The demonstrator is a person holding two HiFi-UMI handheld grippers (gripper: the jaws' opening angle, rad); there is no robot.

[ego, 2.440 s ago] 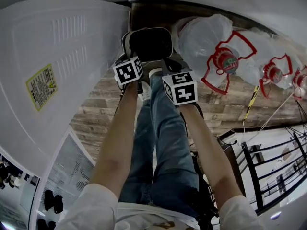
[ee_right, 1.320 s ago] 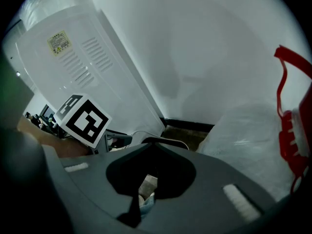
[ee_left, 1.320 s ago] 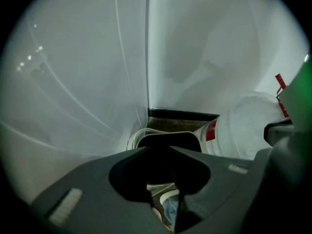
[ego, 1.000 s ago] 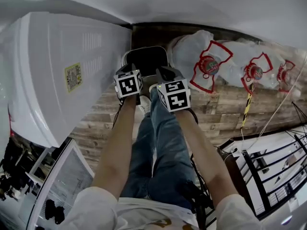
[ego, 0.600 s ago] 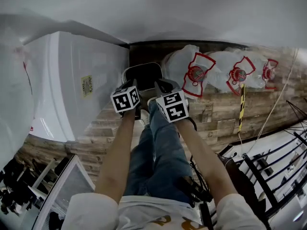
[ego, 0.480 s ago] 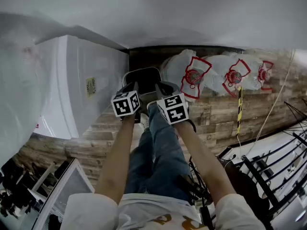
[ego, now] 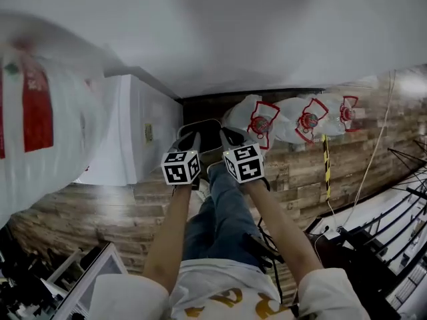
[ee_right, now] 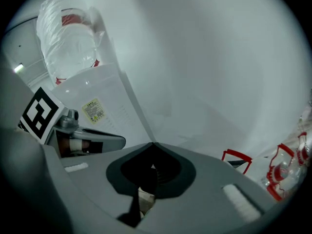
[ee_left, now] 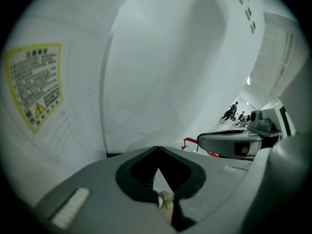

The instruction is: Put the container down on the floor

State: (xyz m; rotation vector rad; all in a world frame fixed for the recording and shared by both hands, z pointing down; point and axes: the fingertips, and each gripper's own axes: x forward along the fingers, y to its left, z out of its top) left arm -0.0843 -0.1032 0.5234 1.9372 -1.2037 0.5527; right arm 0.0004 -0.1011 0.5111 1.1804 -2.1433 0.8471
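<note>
Ahead at 12 o'clock: container (ego: 205, 131) carried in both tongs.
Left gripper (ego: 192, 139), right gripper (ego: 229, 136) clamped on its rims at 9 and 3; probably light, stiff, slippery.

Container (ego: 205, 129): near rim hidden behind marker cubes of left gripper (ego: 189, 141) and right gripper (ego: 231, 137). Both gripper views: only pale sliver (ee_left: 165, 201) shows between closed jaws; rest covered by them. Yellow label (ee_left: 35, 84): print too small to read. Plastic bag (ego: 47, 119), left: blurred, cut by picture edge.
</note>
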